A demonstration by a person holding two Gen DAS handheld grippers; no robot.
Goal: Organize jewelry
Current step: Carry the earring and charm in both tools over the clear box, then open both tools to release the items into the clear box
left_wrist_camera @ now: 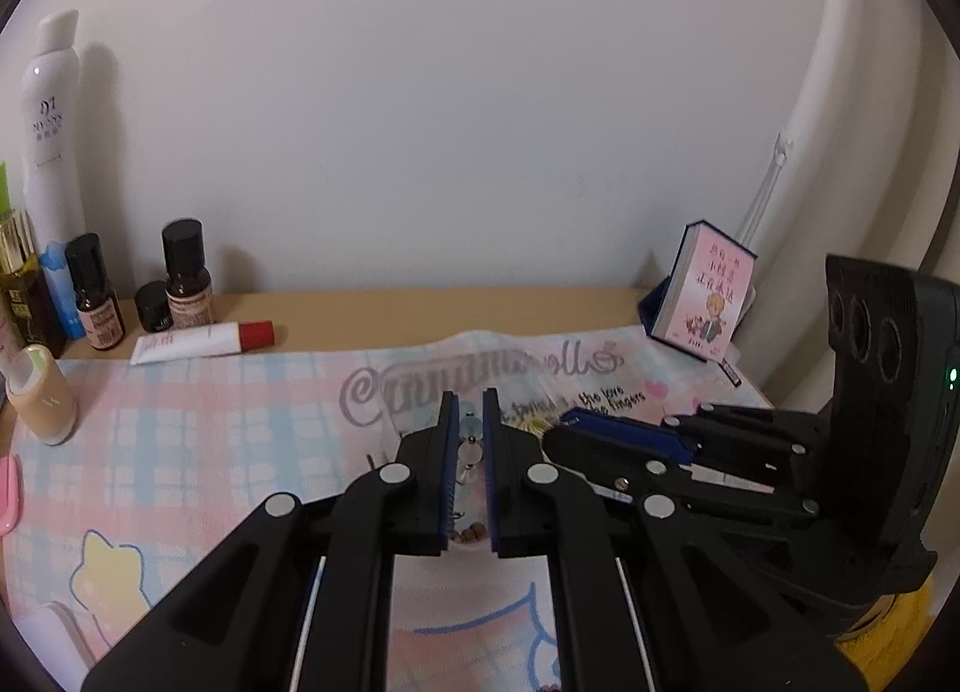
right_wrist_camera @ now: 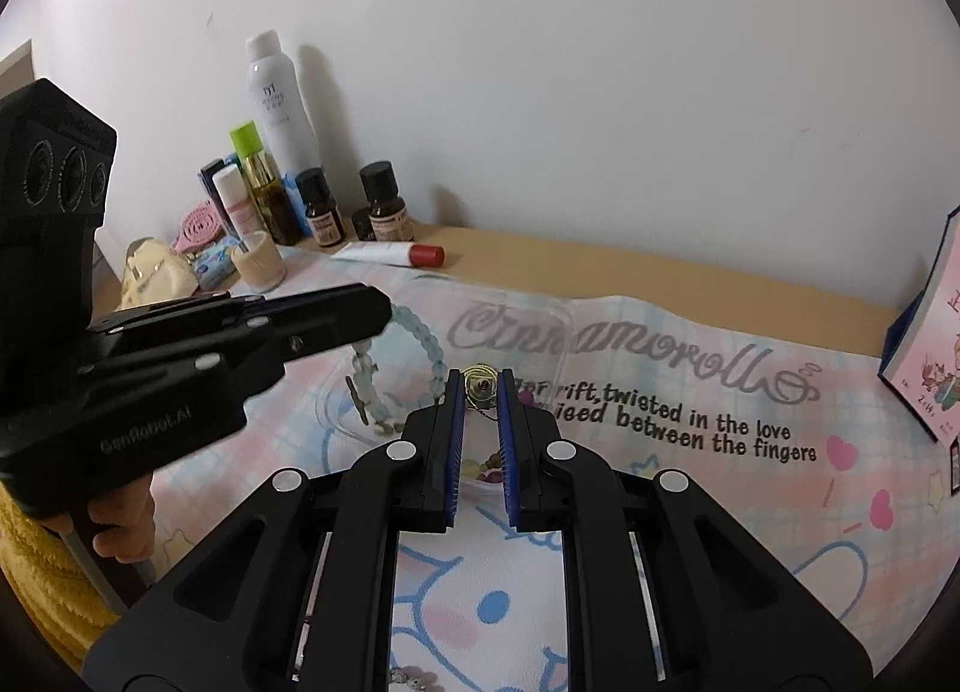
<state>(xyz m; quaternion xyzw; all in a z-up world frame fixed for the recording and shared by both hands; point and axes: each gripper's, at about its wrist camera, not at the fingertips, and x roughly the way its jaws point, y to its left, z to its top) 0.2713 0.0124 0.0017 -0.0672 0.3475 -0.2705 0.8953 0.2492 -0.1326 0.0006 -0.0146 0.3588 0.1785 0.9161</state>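
pastel pink-and-blue plaid cloth, pale blue bead bracelet.

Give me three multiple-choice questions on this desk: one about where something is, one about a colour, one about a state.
1. Where does the red-capped tube lie?
A. Just in front of the dark bottles
B. On the floor
C. In a drawer

2. What colour are the beads of the bracelet?
A. Red
B. Black
C. Pale blue

3. How is the tall white spray can placed?
A. Lying on its side
B. Standing upright
C. Upside down

Answers:
1 A, the tube lies flat on the desk right before the black-capped bottles.
2 C, the beads look light blue and translucent.
3 B, the can stands by the wall with its cap on top.
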